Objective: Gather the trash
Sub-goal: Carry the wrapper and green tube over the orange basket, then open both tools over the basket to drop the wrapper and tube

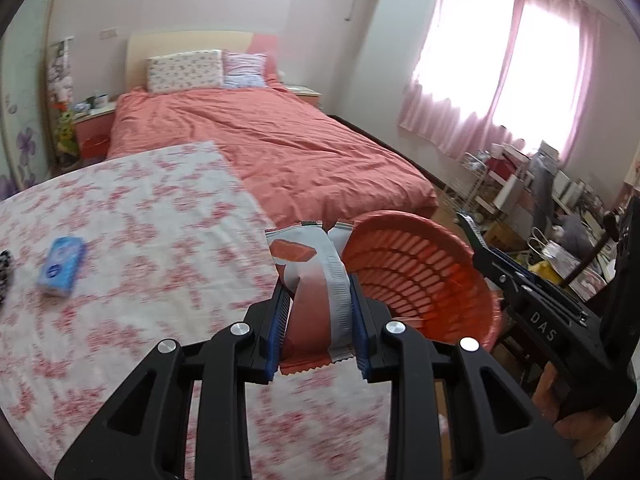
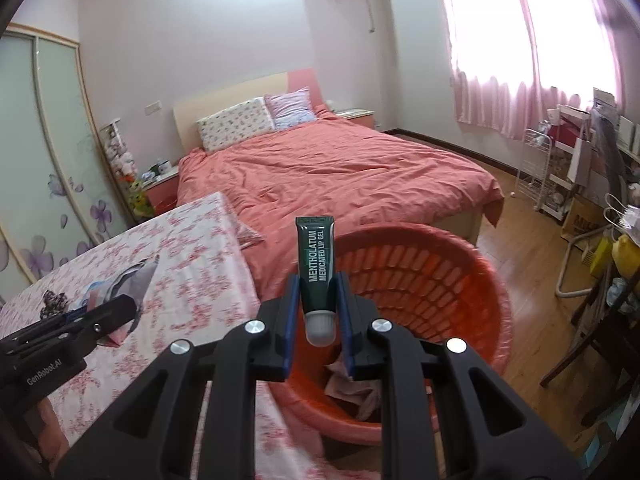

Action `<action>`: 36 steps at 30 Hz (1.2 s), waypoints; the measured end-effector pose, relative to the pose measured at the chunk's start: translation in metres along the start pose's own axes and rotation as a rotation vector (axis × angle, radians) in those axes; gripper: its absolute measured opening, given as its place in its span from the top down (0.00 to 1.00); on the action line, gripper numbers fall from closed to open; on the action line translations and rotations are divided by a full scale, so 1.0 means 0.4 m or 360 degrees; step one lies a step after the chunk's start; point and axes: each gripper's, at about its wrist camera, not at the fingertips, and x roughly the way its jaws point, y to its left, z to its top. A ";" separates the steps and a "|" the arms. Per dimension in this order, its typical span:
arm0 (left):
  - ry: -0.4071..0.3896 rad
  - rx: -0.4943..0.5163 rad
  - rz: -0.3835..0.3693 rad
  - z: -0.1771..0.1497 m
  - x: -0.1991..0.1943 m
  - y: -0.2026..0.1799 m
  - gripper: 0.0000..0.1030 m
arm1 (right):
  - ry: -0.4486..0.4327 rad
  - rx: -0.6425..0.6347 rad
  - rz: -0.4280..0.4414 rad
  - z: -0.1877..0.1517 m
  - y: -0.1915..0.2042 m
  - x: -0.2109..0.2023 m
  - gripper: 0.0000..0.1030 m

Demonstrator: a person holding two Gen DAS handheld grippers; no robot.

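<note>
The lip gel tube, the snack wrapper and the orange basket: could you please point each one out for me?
Lip gel tube [image 2: 318, 268], right wrist view, on its green printed body.
Snack wrapper [image 1: 316, 280], left wrist view, on its creased middle.
Orange basket [image 2: 420, 280], right wrist view, on its slotted inner wall.

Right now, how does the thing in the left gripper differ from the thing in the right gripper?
The snack wrapper is flat, crumpled, grey and red; the lip gel tube is slim, smooth and dark green with white lettering. The wrapper is wider and bulges past the left gripper, while the tube sits straight in the right gripper, white cap toward the camera. Both are clamped and near the orange basket.
</note>
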 end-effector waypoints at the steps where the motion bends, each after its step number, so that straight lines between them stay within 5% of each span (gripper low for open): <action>1: 0.0004 0.0010 -0.0015 0.003 0.009 -0.011 0.72 | -0.0005 0.0008 -0.0007 0.001 -0.010 -0.001 0.82; 21: 0.0135 0.0159 -0.0208 0.009 0.172 -0.189 0.72 | -0.0029 0.0166 -0.0069 0.011 -0.191 0.056 0.81; 25: 0.0177 0.0136 -0.0178 0.003 0.196 -0.186 0.52 | -0.0019 0.0198 -0.0059 0.015 -0.208 0.074 0.74; 28: 0.0205 0.0113 -0.0125 -0.004 0.201 -0.161 0.52 | -0.0023 0.0212 -0.0076 0.010 -0.216 0.074 0.63; 36: 0.0184 0.0076 0.0123 -0.016 0.140 -0.031 0.52 | -0.0004 0.0127 -0.0116 0.012 -0.169 0.071 0.56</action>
